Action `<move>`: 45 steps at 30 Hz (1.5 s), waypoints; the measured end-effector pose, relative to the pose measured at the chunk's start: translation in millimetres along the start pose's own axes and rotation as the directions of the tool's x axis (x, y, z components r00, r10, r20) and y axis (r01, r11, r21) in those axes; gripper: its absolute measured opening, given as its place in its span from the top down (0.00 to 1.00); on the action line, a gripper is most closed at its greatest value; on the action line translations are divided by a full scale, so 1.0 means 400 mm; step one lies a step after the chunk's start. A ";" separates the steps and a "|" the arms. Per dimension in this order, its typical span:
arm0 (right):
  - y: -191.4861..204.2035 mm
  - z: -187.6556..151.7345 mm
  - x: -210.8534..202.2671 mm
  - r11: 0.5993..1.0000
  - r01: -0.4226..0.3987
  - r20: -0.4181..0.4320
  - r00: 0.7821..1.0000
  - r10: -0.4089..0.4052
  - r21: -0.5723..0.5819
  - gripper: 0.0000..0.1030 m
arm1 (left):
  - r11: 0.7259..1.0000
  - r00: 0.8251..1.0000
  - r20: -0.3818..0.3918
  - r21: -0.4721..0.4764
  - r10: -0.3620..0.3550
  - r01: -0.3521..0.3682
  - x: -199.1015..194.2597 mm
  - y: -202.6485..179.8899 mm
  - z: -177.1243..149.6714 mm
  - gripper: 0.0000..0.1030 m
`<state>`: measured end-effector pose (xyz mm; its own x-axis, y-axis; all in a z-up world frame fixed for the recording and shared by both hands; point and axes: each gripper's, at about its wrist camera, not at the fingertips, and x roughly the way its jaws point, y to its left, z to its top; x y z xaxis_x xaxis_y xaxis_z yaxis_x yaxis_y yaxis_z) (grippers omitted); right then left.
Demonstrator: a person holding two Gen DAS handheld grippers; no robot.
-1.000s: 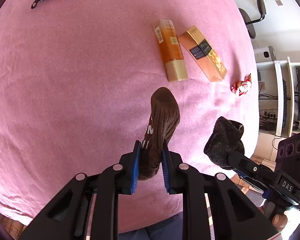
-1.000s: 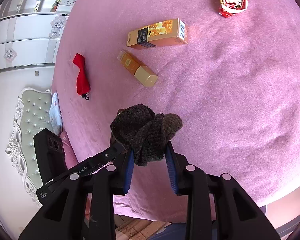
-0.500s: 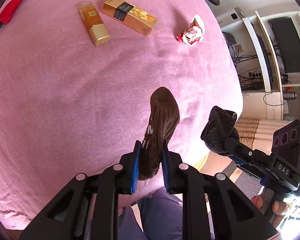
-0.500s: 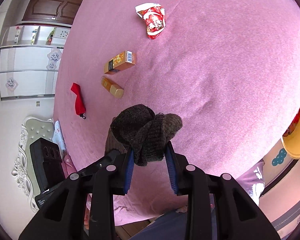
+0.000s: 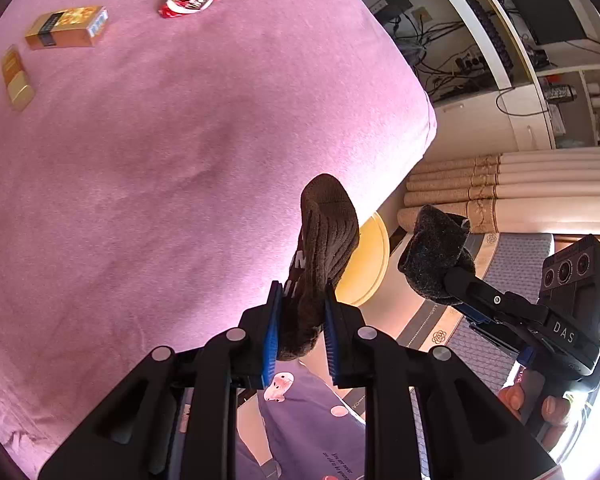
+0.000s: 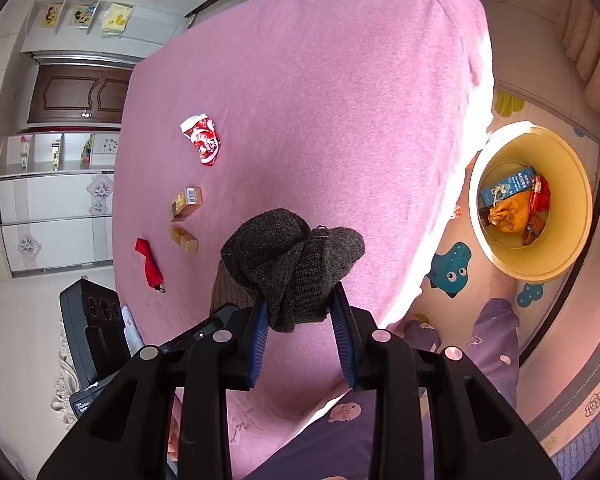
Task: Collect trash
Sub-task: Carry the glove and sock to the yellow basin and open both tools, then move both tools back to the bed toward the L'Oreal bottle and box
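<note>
pink bed (image 6: 340, 100) | left gripper (image 5: 300, 332) clamps brown sock (image 5: 324, 240) | right gripper (image 6: 300, 328) clamps dark, perhaps balled, sock (image 6: 292, 256)

On bed (image 6: 340, 80): wrapper (image 6: 202, 140), box (image 6: 186, 203), bottle (image 6: 184, 239), strap (image 6: 150, 266), in a row near far edge. On floor beside bed corner, right of it: bin (image 6: 580, 184) w/ carton (image 6: 510, 186) & bag (image 6: 510, 214) inside.
</note>
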<state>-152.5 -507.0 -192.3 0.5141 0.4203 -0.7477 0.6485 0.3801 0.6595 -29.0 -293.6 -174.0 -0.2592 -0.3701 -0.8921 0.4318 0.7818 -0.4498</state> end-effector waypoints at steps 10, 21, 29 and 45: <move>-0.270 0.045 -0.183 0.991 0.023 0.066 0.997 -0.032 0.128 0.71 | 0.994 0.995 -0.096 0.110 0.011 -0.001 0.191 -0.276 -0.022 0.81; -0.491 0.094 -0.277 0.969 0.028 0.076 0.996 -0.049 0.246 0.66 | 0.978 0.984 -0.171 0.210 0.043 -0.006 0.371 -0.500 -0.024 0.81; -0.561 0.109 -0.312 0.951 0.008 0.078 0.996 -0.034 0.308 0.49 | 0.962 0.974 -0.194 0.266 0.114 -0.060 0.415 -0.560 -0.032 0.29; -0.431 0.124 -0.276 0.976 0.005 0.052 0.999 -0.017 0.217 0.49 | 0.973 0.986 -0.142 0.222 0.089 -0.056 0.319 -0.486 -0.016 0.28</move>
<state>-293.2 -659.9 -227.4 0.5313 0.3708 -0.7617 0.7577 0.1942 0.6231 -151.5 -489.6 -199.9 -0.3398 -0.2242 -0.9134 0.6269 0.6700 -0.3977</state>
